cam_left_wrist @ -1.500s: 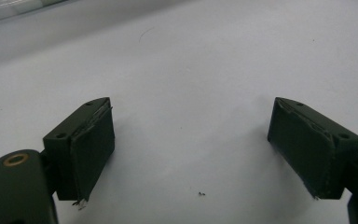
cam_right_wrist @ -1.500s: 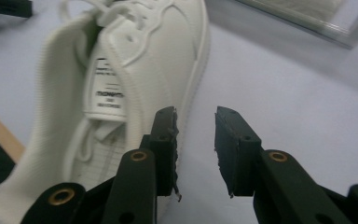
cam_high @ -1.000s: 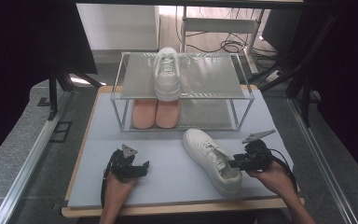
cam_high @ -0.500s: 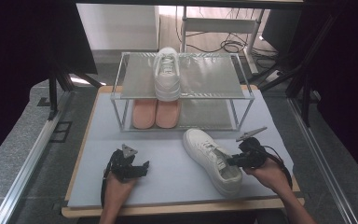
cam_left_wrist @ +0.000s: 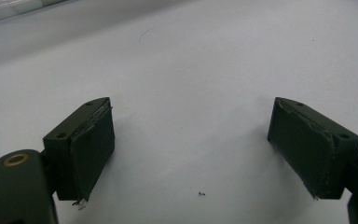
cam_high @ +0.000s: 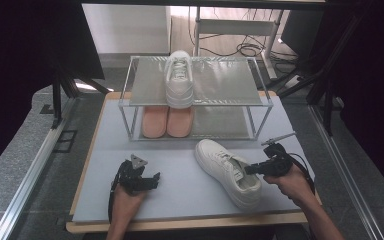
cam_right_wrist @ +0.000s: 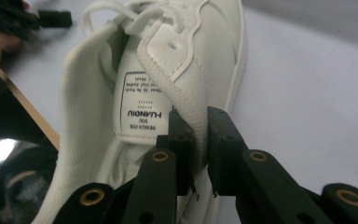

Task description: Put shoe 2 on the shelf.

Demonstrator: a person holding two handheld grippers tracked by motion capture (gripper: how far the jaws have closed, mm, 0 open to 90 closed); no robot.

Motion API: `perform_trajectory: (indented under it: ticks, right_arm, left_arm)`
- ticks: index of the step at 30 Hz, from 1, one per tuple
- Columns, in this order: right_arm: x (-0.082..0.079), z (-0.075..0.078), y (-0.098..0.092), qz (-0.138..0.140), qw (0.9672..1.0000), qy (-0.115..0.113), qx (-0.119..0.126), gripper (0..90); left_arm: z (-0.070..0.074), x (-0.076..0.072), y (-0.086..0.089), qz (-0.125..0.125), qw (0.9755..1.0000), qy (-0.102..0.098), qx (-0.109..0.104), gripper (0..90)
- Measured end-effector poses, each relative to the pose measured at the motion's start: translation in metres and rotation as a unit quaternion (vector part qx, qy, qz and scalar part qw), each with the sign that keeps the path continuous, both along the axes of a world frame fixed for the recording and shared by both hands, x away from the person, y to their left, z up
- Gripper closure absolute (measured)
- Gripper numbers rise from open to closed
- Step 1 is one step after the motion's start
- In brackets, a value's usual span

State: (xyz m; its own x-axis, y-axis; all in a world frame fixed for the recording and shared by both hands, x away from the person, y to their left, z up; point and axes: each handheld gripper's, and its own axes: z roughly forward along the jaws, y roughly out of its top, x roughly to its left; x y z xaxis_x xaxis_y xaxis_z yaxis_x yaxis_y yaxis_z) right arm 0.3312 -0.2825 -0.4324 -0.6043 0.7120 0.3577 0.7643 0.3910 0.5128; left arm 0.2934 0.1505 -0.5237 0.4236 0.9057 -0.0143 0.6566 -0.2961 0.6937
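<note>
My right fingers (cam_right_wrist: 186, 135) are pinched on the collar wall of the white sneaker (cam_right_wrist: 168, 84), one pad inside the opening, the other against the outer side, and they've just been closing down on that padded edge. The printed insole label sits right beside the inner pad, with the laces bunched up farther ahead. From the high view, my right gripper (cam_high: 252, 169) comes at the white sneaker (cam_high: 227, 171) from the right edge of the tabletop (cam_high: 180, 200), meeting it at the heel opening. The shoe lies flat on its sole near the front right part of the tabletop, toe angled toward the rack, heel toward the front edge.

Over on my other side, my left fingers (cam_left_wrist: 91, 144) stand wide apart with nothing between them, just bare grey surface underneath. My left gripper (cam_high: 147, 180) sits near the front edge, left of centre, well apart from the sneaker.

Farther out, the two-tier rack (cam_high: 260, 102) stands across the back of the tabletop. A second white sneaker (cam_high: 179, 82) rests on its top shelf, and a pair of pink shoes (cam_high: 167, 121) sits side by side on the lower shelf, directly beneath it.
</note>
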Motion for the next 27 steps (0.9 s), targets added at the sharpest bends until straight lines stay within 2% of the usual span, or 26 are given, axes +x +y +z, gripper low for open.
perform_trajectory:
  ticks: [3, 11, 20, 27]
  right_arm:
    - [0.001, 0.003, -0.004, -0.007, 0.9998, 0.003, 0.019, 82.0]
    - [0.003, 0.007, -0.013, -0.016, 0.9975, 0.033, 0.061, 82.9]
    - [0.004, 0.011, -0.022, -0.026, 0.9911, 0.060, 0.116, 82.9]
    - [0.006, 0.023, -0.029, -0.034, 0.9859, 0.058, 0.153, 82.7]
  left_arm:
    - [0.000, 0.000, 0.000, 0.000, 1.0000, 0.000, 0.000, 15.0]
    - [0.000, 0.000, 0.000, 0.000, 1.0000, 0.000, 0.000, 15.0]
    - [0.000, 0.000, 0.000, 0.000, 1.0000, 0.001, -0.001, 15.0]
    - [0.000, 0.000, 0.000, 0.000, 1.0000, 0.001, -0.001, 15.0]
